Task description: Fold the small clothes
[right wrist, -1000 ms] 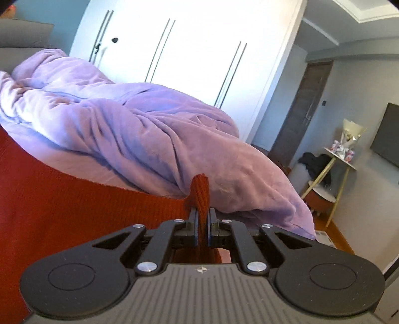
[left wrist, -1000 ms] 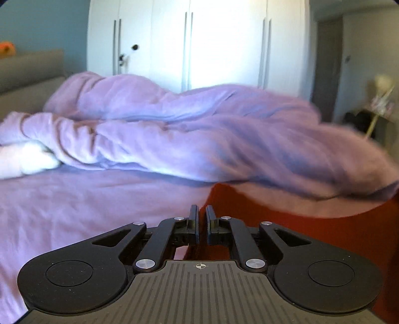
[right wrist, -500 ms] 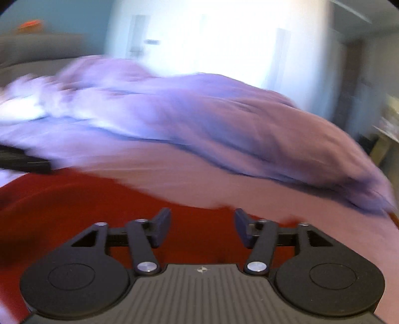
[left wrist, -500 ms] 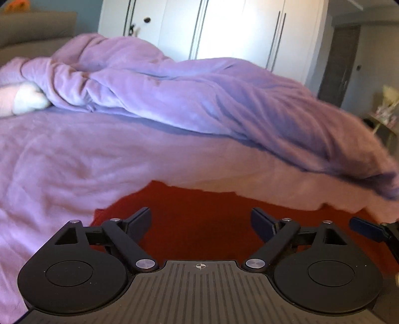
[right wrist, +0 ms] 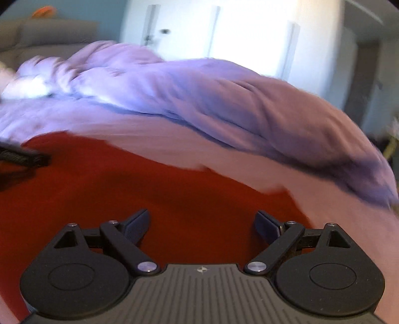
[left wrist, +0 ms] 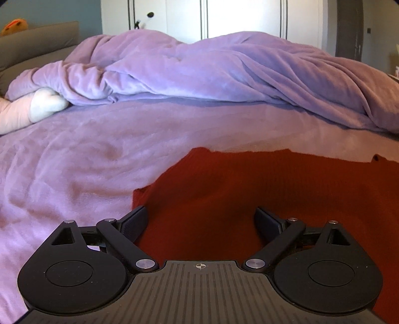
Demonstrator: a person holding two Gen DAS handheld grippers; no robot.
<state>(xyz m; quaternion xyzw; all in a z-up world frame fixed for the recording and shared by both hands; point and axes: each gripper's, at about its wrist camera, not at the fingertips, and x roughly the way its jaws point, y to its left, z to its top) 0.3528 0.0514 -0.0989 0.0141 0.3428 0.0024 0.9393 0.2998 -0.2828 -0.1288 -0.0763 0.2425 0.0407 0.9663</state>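
Observation:
A red knitted garment (left wrist: 261,184) lies flat on the purple bed sheet (left wrist: 82,159). My left gripper (left wrist: 200,221) is open and empty, just above the garment's left part. In the right wrist view the same red garment (right wrist: 139,184) spreads below my right gripper (right wrist: 202,221), which is open and empty. A finger of the left gripper (right wrist: 25,155) shows at that view's left edge, over the garment. The right wrist view is blurred.
A bunched purple duvet (left wrist: 224,72) lies across the far side of the bed. A white and pink pillow (left wrist: 37,107) sits at the far left. White wardrobe doors (left wrist: 237,17) stand behind, and a grey headboard (left wrist: 37,42) is at the left.
Both grippers were shut on the red garment a second ago. They have opened, let it go, and it now lies flat on the bed. Both grippers have drawn back over it.

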